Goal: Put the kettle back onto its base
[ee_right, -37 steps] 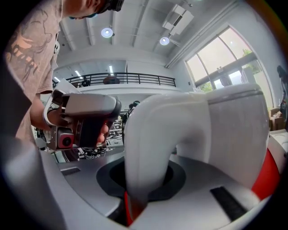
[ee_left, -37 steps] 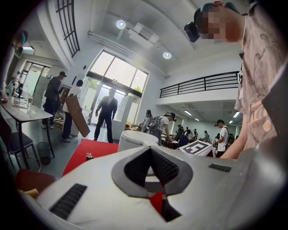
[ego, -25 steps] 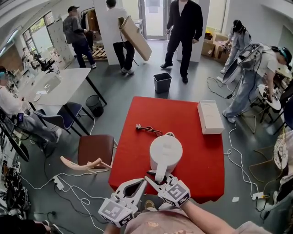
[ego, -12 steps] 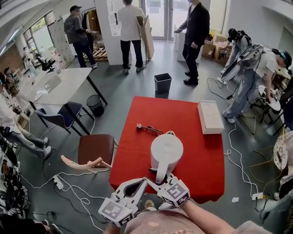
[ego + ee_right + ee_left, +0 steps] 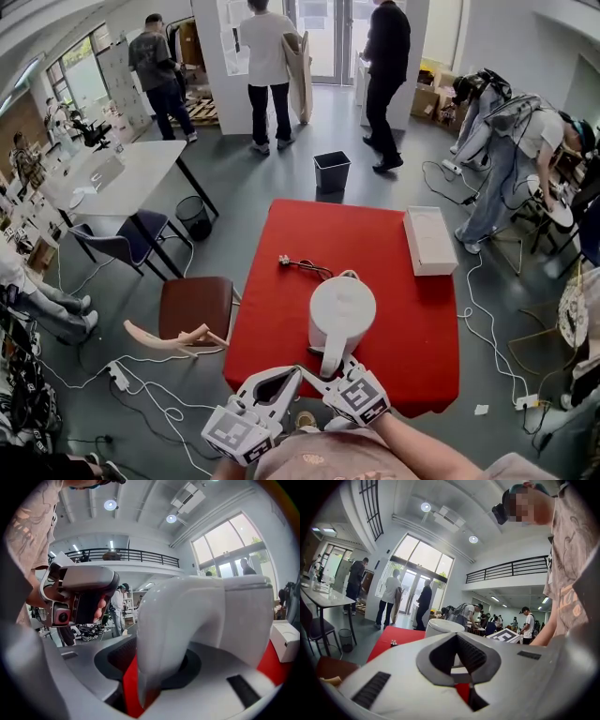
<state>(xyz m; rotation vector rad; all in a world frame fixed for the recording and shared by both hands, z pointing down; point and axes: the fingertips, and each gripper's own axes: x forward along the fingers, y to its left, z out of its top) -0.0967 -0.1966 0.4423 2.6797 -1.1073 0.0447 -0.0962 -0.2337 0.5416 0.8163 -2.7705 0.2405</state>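
Note:
The white kettle (image 5: 341, 314) stands upright on the red table (image 5: 272, 319), handle toward me; its base is hidden beneath it, and its black cord and plug (image 5: 298, 264) lie behind it to the left. My right gripper (image 5: 324, 364) sits round the kettle handle (image 5: 164, 634). Its jaws are opening, with a red gap showing beside the handle. My left gripper (image 5: 296, 371) hovers just left of it over the table's near edge, tips together and empty. The kettle lid (image 5: 443, 626) shows beyond the left gripper (image 5: 461, 678).
A long white box (image 5: 429, 240) lies at the table's right edge. A brown chair (image 5: 195, 305) stands left of the table, a dark bin (image 5: 331, 170) beyond it. Cables trail on the floor, and several people stand around the room.
The kettle and both grippers have stayed in place. People at the back of the room have walked about.

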